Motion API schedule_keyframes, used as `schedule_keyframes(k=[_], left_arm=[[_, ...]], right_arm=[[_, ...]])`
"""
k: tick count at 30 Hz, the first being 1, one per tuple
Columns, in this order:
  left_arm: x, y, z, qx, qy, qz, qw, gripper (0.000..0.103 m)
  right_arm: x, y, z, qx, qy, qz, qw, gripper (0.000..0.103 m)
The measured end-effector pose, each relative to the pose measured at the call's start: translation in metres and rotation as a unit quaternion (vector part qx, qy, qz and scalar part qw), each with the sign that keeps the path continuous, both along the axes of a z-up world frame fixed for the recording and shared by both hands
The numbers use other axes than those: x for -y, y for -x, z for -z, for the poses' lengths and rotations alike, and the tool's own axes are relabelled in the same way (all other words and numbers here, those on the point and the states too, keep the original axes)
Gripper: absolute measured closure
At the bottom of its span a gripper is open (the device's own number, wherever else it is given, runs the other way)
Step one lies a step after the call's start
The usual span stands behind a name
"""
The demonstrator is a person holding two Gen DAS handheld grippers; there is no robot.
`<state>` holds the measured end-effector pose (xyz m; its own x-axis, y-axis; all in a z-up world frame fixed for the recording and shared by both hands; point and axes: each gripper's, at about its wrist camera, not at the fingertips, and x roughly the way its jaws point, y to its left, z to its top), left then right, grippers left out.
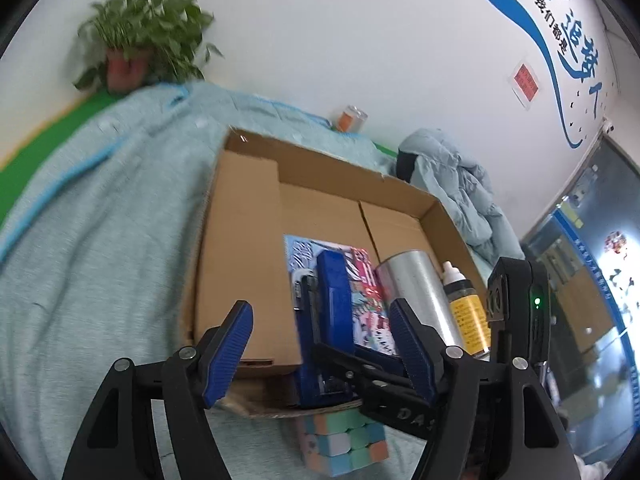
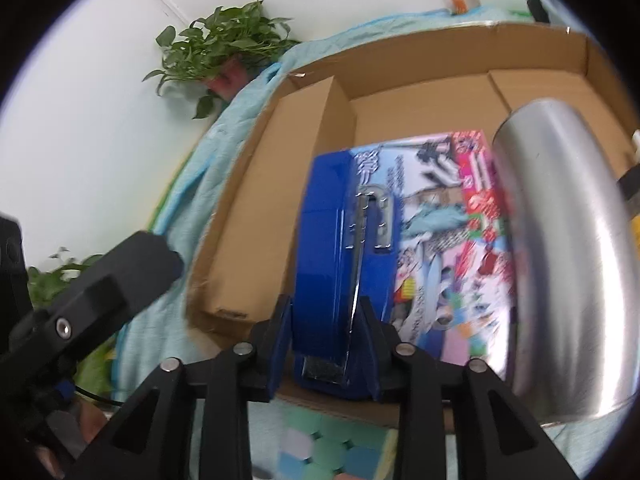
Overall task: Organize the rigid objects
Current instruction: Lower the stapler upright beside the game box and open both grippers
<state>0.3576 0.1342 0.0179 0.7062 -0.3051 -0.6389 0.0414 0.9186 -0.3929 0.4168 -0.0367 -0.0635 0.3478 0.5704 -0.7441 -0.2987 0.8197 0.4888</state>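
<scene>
A surface (image 1: 24, 184) edged in green is covered by a light blue-green quilted cloth (image 1: 100, 240); on the cloth are set an open cardboard box (image 1: 248, 280), a pastel puzzle cube (image 1: 344, 444), a potted plant (image 1: 128, 60), a small jar (image 1: 351, 118) and a pale padded jacket (image 1: 452, 184).

- One cardboard box (image 1: 248, 248)
- One blue stapler (image 2: 340, 248)
- One colourful book (image 2: 452, 240)
- One silver can (image 1: 416, 292)
- One yellow-labelled bottle (image 1: 468, 312)
- One puzzle cube (image 1: 344, 444)
- Two potted plants (image 1: 136, 40)
- One jar (image 1: 352, 118)

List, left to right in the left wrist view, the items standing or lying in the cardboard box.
blue stapler → colourful picture book → silver metal cylinder → yellow-labelled bottle
</scene>
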Motion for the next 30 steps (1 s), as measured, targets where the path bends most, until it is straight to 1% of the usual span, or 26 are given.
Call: schedule_keyframes(k=[1,2,3,4,5,6,9,13,14,15,16,17,18,19,20,21,22,23,24,25,26,28,30], left_arm=[[-0.001,0.013,-0.006,0.017,-0.016,-0.015,0.9996,0.021],[-0.002,0.023,-0.01,0.033,-0.025,-0.028,0.9988,0.009],[-0.003,0.033,-0.014,0.048,-0.033,-0.04,0.9975,0.0],[-0.003,0.045,-0.019,0.07,-0.045,-0.056,0.995,0.001],[-0.001,0.058,-0.025,0.089,-0.06,-0.067,0.9919,0.001],[0.001,0.066,-0.027,0.098,-0.071,-0.07,0.9901,0.001],[0.012,0.087,-0.032,0.109,-0.097,-0.071,0.9868,0.0],[0.028,0.106,-0.038,0.113,-0.112,-0.071,0.9847,0.001],[0.033,0.11,-0.04,0.114,-0.112,-0.067,0.9848,0.002],[0.037,0.113,-0.042,0.116,-0.11,-0.059,0.9854,0.016],[0.042,0.116,-0.043,0.115,-0.107,-0.047,0.9865,0.034],[0.05,0.116,-0.044,0.102,-0.111,-0.023,0.9884,0.079],[0.058,0.116,-0.045,0.091,-0.123,-0.015,0.9881,0.098],[0.065,0.118,-0.047,0.089,-0.137,-0.019,0.9864,0.098],[0.072,0.125,-0.051,0.101,-0.139,-0.025,0.9847,0.095],[0.075,0.131,-0.056,0.112,-0.13,-0.027,0.9849,0.078],[0.079,0.134,-0.059,0.114,-0.122,-0.03,0.9855,0.057],[0.082,0.139,-0.063,0.111,-0.115,-0.039,0.9864,0.0],[0.083,0.145,-0.068,0.119,-0.104,-0.051,0.9862,0.003],[0.086,0.149,-0.071,0.126,-0.094,-0.054,0.9861,0.0],[0.089,0.154,-0.074,0.128,-0.089,-0.047,0.9866,0.001],[0.094,0.161,-0.077,0.125,-0.092,-0.041,0.9871,0.001],[0.099,0.171,-0.077,0.118,-0.091,-0.038,0.9881,0.001]], right_arm=[[0.002,0.005,-0.004,0.013,-0.002,-0.004,1.0,0.054],[0.004,0.01,-0.01,0.036,0.01,-0.003,0.999,0.039],[0.008,0.019,-0.017,0.066,0.029,0.003,0.997,0.031],[0.013,0.028,-0.024,0.098,0.046,0.01,0.994,0.02],[0.019,0.039,-0.03,0.125,0.06,0.019,0.99,0.019],[0.025,0.05,-0.036,0.146,0.078,0.027,0.986,0.019],[0.04,0.071,-0.041,0.17,0.12,0.042,0.977,0.019],[0.058,0.097,-0.045,0.189,0.157,0.058,0.968,0.02],[0.062,0.103,-0.047,0.196,0.161,0.058,0.966,0.02],[0.066,0.107,-0.048,0.198,0.161,0.058,0.965,0.021],[0.072,0.112,-0.049,0.201,0.16,0.059,0.965,0.034],[0.077,0.118,-0.051,0.205,0.158,0.058,0.964,0.053],[0.082,0.122,-0.051,0.203,0.16,0.056,0.964,0.1],[0.086,0.125,-0.051,0.198,0.162,0.058,0.965,0.098],[0.093,0.129,-0.052,0.199,0.158,0.063,0.965,0.098],[0.1,0.134,-0.055,0.203,0.155,0.067,0.964,0.098],[0.104,0.138,-0.056,0.207,0.153,0.07,0.964,0.097],[0.11,0.143,-0.058,0.211,0.148,0.073,0.963,0.082],[0.114,0.147,-0.059,0.212,0.147,0.075,0.963,0.065],[0.12,0.152,-0.061,0.218,0.146,0.081,0.962,0.023],[0.125,0.157,-0.062,0.225,0.139,0.085,0.961,0.007],[0.135,0.168,-0.064,0.238,0.129,0.089,0.959,0.007],[0.141,0.176,-0.064,0.238,0.129,0.084,0.959,0.007]])
